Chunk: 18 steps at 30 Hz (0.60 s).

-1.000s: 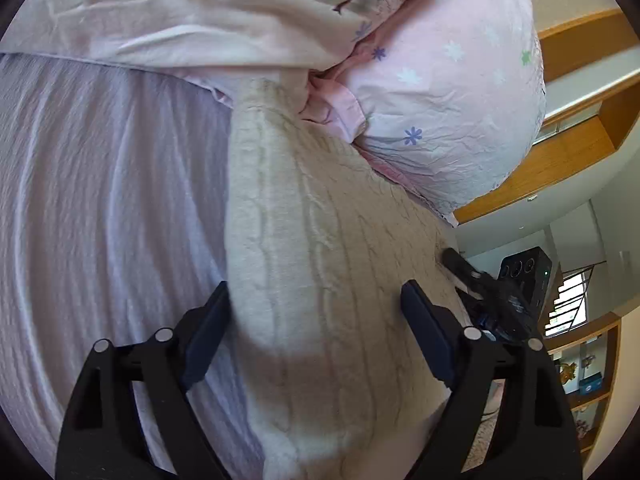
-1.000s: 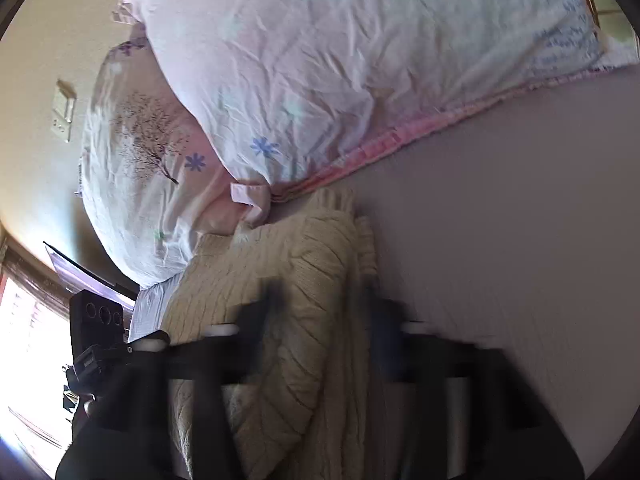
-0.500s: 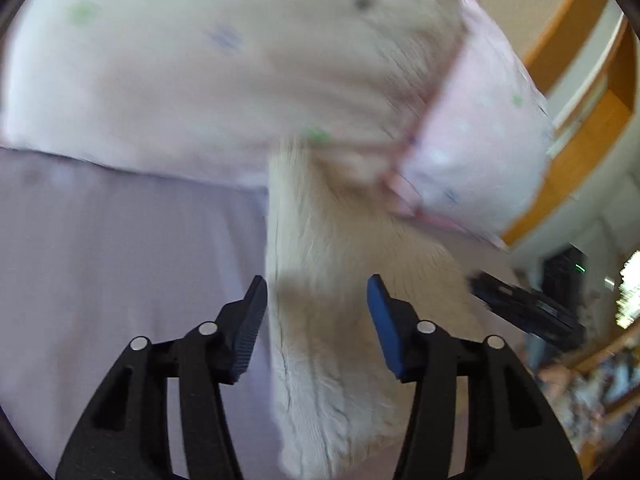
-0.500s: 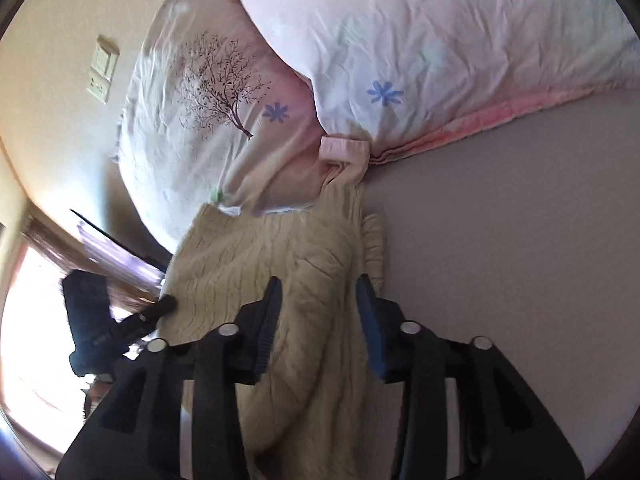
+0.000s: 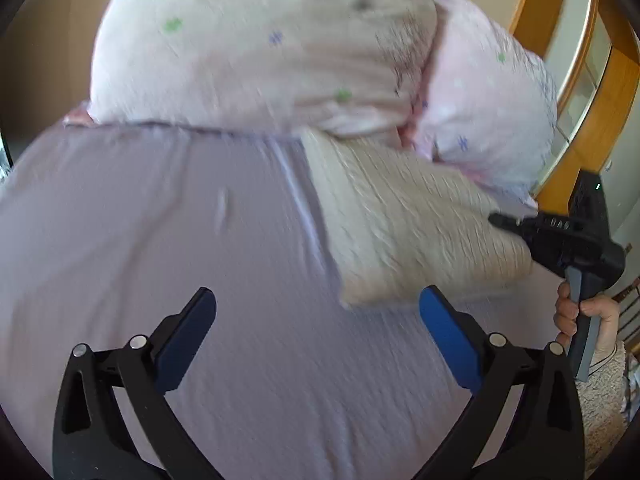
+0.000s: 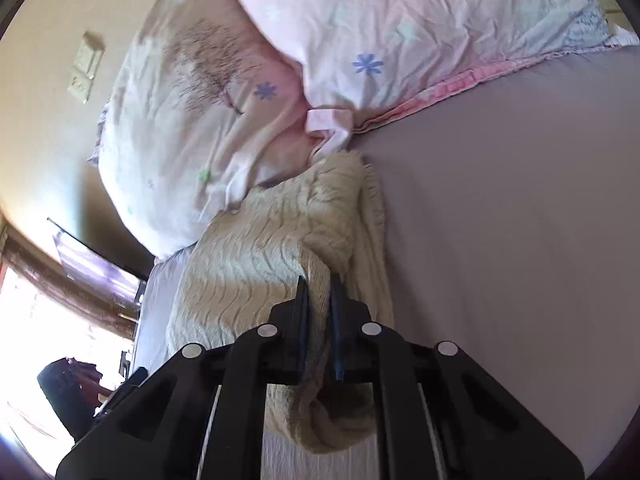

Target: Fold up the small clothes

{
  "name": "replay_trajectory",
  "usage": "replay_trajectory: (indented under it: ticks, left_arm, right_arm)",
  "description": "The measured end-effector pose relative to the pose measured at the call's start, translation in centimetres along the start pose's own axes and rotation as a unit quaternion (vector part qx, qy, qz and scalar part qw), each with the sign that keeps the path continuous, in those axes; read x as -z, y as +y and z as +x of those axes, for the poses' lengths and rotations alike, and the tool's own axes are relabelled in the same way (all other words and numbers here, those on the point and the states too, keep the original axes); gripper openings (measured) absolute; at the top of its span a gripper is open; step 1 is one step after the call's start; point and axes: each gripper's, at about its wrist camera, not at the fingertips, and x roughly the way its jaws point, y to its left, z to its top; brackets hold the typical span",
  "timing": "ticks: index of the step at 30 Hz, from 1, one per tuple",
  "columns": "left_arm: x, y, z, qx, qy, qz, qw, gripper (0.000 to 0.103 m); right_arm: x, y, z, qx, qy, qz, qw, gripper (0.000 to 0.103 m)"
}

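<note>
My left claw point(image 5: 316, 332) is spread wide with nothing between its blue-padded fingers point(image 5: 448, 338), hovering over the bare lilac bedsheet point(image 5: 160, 240). Ahead of it and off to the right lies the cream cable-knit sweater point(image 5: 400, 220), resting on the sheet with its far end tucked against the pillows. The view from this side is motion-blurred, so finer detail of the knit is hard to read.

My right claw point(image 6: 319, 292) is clenched on a fold of that same cream sweater point(image 6: 272, 248): the two fingers stand nearly together with a ridge of knit pinched between them, and the fabric rises from the sheet up to the pinch. More of the sweater bunches beneath the claw's frame, and a ribbed edge lies flat along the sheet just to the right of the pinched fold. From the left wrist view, my right claw point(image 5: 504, 220) shows at the sweater's right edge, with my right hand point(image 5: 580, 316) wrapped around its grey handle.

Two pale pink flower-printed pillows point(image 6: 400, 32) sit at the head of the bed, touching the sweater's far end. A beige wall switch plate point(image 6: 86, 66) is on the wall at left, and an orange wooden frame point(image 5: 600, 120) stands beyond the pillows.
</note>
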Motion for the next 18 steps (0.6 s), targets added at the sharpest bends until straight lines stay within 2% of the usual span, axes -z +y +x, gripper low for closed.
replay_trajectory:
  ticks: [1, 2, 3, 4, 5, 9, 15, 16, 18]
  left_arm:
    - [0.3, -0.5, 0.4, 0.012, 0.013, -0.001, 0.9999, 0.101]
    - [0.5, -0.9, 0.7, 0.016, 0.021, -0.003, 0.9996, 0.101]
    - [0.7, -1.2, 1.1, 0.011, 0.031, -0.005, 0.9995, 0.101]
    - [0.8, -1.7, 1.5, -0.001, 0.040, -0.004, 0.9992, 0.101]
    - [0.9, -2.1, 1.9, -0.010, 0.047, -0.001, 0.9989, 0.101]
    - [1.1, -2.8, 3.2, 0.005, 0.065, -0.001, 0.9979, 0.101]
    - [1.1, -3.3, 4.1, -0.016, 0.068, 0.008, 0.9976, 0.101]
    - [1.1, -3.4, 4.2, -0.020, 0.070, 0.017, 0.9972, 0.101]
    - [1.3, -3.9, 4.3, -0.032, 0.072, 0.042, 0.9960, 0.101]
  right_arm:
    - [0.9, 0.7, -1.1, 0.011, -0.006, -0.017, 1.000, 0.045]
    - [1.6, 1.1, -2.2, 0.021, -0.015, -0.033, 0.999, 0.065]
    - [2.4, 1.6, -3.3, 0.025, -0.033, -0.050, 0.998, 0.100]
    - [3.6, 2.3, -5.0, 0.028, -0.060, -0.076, 0.995, 0.102]
    - [4.5, 2.7, -6.0, 0.041, -0.067, -0.095, 0.992, 0.102]
    - [7.4, 4.4, -6.2, 0.157, -0.041, -0.144, 0.976, 0.102]
    - [10.0, 4.1, -2.1, 0.176, 0.031, -0.154, 0.972, 0.102]
    - [10.3, 3.9, -1.8, 0.178, 0.037, -0.152, 0.972, 0.102]
    - [10.8, 4.5, -1.5, 0.199, 0.021, -0.166, 0.966, 0.102]
